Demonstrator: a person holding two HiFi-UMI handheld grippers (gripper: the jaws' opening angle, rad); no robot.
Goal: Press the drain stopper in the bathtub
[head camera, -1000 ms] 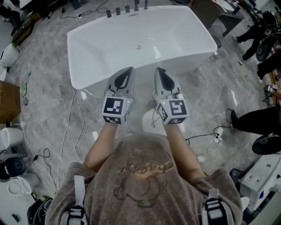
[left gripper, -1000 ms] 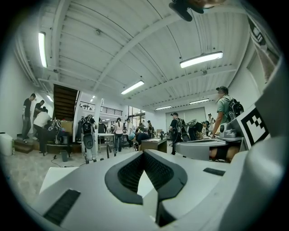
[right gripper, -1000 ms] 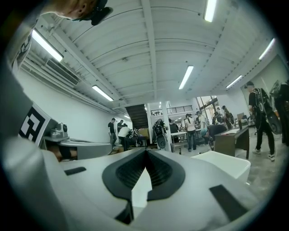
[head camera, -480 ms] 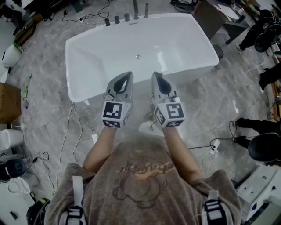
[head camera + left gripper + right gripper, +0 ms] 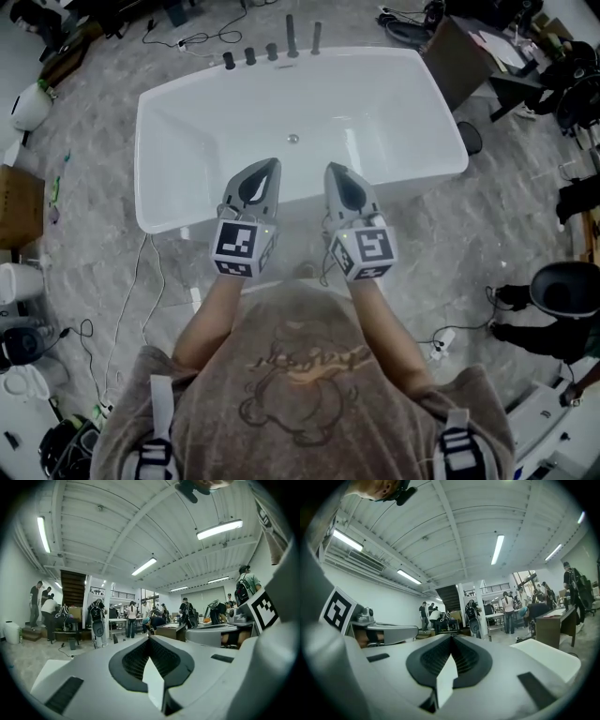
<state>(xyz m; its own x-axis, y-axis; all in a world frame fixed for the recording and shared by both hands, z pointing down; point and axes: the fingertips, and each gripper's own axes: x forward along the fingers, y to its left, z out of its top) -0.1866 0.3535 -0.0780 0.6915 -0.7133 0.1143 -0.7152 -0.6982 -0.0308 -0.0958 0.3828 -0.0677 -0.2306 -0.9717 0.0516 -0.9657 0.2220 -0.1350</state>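
Observation:
A white bathtub (image 5: 412,112) lies across the top of the head view. Its small round metal drain stopper (image 5: 292,139) sits on the tub floor near the far wall. My left gripper (image 5: 273,163) and right gripper (image 5: 331,168) are side by side above the tub's near rim, tips pointing at the far side, a short way short of the stopper. Both are shut and empty. In the left gripper view my left gripper (image 5: 149,638) has its jaws meeting at the tip. The right gripper (image 5: 451,637) looks the same in its own view. Both views face the room and ceiling, not the tub.
Dark faucet fittings (image 5: 272,47) stand along the tub's far rim. Cables (image 5: 150,281) trail over the marble floor at left, near a cardboard box (image 5: 19,211). A desk (image 5: 469,56) and seated people (image 5: 562,300) are at right. Several people stand in the room beyond.
The tub has slid down and nearer in the head view. Both grippers, still shut and side by side, now reach over its near rim instead of stopping short of it.

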